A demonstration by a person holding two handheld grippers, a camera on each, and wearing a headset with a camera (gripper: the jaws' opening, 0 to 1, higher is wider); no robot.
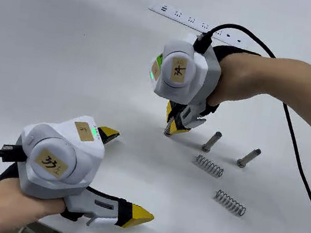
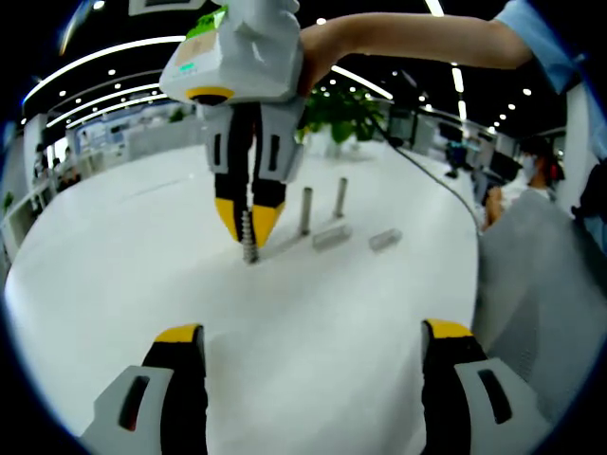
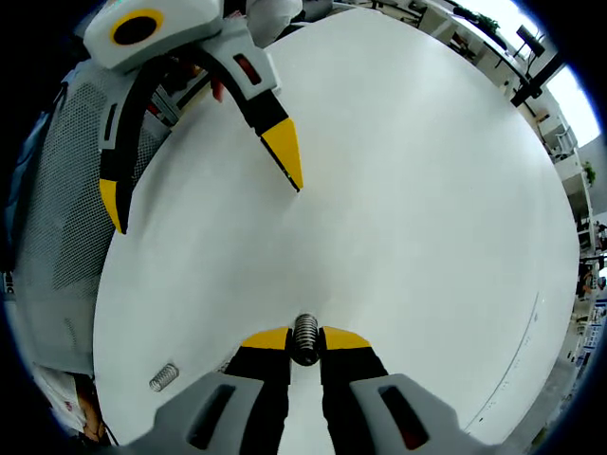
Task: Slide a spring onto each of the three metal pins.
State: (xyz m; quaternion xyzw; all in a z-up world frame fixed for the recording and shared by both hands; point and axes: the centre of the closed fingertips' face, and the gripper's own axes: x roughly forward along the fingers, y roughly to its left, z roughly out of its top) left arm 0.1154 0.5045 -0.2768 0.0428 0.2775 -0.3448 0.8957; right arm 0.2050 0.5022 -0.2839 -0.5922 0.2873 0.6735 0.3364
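Note:
My right gripper (image 1: 172, 126) points down at the white table, shut on a spring (image 1: 168, 129) that stands upright with its lower end on the surface. From the left gripper view the spring (image 2: 248, 237) sits between the yellow tips; I cannot tell whether a pin is inside it. Two bare metal pins (image 1: 211, 141) (image 1: 249, 158) stand just right of it. Two loose springs (image 1: 209, 165) (image 1: 230, 202) lie in front of the pins. My left gripper (image 1: 125, 174) hovers open at the near left, holding nothing.
A white power strip (image 1: 184, 18) lies at the far side of the table (image 1: 65, 47). A black cable (image 1: 294, 146) trails from the right gripper across the right of the table. The table's near edge runs just below the left hand.

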